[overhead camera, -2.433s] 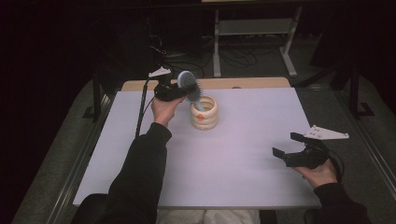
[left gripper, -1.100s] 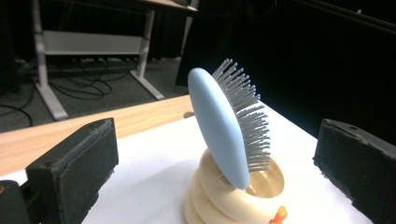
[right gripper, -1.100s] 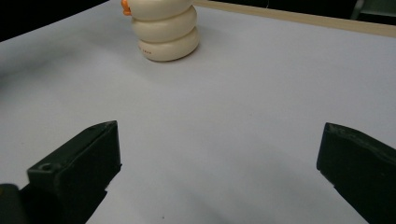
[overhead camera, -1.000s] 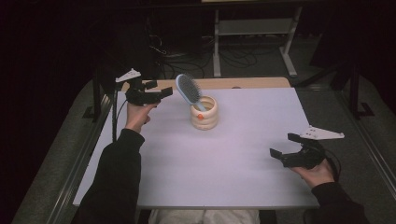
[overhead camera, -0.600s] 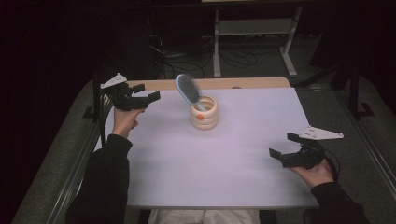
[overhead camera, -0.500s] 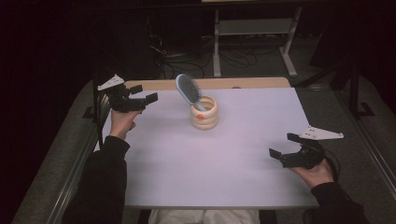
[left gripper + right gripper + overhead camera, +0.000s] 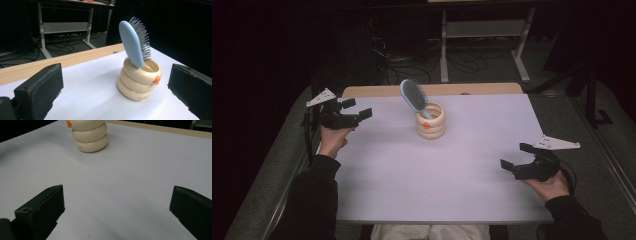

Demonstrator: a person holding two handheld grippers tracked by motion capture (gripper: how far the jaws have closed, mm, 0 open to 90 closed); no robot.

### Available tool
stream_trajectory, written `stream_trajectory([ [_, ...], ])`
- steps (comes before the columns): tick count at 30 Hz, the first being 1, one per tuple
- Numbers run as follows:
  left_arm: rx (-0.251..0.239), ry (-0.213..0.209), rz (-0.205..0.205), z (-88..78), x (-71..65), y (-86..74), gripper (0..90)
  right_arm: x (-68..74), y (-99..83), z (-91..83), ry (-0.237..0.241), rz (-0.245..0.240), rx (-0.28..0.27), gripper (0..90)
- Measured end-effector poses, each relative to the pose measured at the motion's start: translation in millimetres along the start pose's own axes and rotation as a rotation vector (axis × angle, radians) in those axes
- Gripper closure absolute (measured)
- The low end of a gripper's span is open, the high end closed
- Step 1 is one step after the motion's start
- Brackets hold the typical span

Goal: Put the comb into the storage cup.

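Centrally, hairbrush: a light blue hairbrush [image 7: 413,96] stands handle-down in a cream holder, its head leaning toward the far left of the desk in the high view, grey bristles facing up and right; in the left gripper view its smooth blue back [image 7: 131,43] faces the camera
Holder: a cream ribbed cup [image 7: 430,120] made of three stacked rings, upright on the far middle of the desk, with a small orange knob [image 7: 156,80] on its side and a line of small print near its base, too small to read
Desk: white top [image 7: 452,170] with a strip of pale wood [image 7: 432,89] along the far edge
Left hand-held gripper: held above the far left edge of the desk [image 7: 355,109], well apart from the cup, jaws spread and holding nothing; its camera looks at the cup between the two black pads [image 7: 40,86]
Right hand-held gripper: near the front right edge of the desk [image 7: 515,157], low over the white top, jaws spread wide and holding nothing; the cup [image 7: 90,135] sits well ahead of it
Person: dark sleeves [image 7: 314,200] come in from the bottom
Background: dark floor with cables [image 7: 472,60] and a white metal frame [image 7: 484,30] beyond the desk
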State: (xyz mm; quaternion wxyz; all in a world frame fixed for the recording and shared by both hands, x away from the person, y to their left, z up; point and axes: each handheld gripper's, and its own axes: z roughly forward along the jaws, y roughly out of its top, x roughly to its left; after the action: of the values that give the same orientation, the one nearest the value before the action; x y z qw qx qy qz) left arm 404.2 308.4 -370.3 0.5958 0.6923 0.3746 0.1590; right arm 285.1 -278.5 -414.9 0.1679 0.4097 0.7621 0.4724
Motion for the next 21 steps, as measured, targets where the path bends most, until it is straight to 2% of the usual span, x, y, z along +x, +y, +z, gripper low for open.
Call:
stream_trajectory([
  [8,-0.007,0.007,-0.01,-15.5,3.2,-10.7,0.0,0.1,-0.3,-0.4,-0.003,-0.002,0.0,0.0],
  [11,-0.024,0.004,-0.016,-21.4,3.1,-13.5,0.0,0.0,-0.5,-0.9,-0.003,-0.002,-0.001,0.0],
  [21,-0.036,0.014,-0.005,-40.2,3.2,-25.3,0.0,0.3,-0.7,-0.6,-0.005,-0.002,0.002,0.0],
])
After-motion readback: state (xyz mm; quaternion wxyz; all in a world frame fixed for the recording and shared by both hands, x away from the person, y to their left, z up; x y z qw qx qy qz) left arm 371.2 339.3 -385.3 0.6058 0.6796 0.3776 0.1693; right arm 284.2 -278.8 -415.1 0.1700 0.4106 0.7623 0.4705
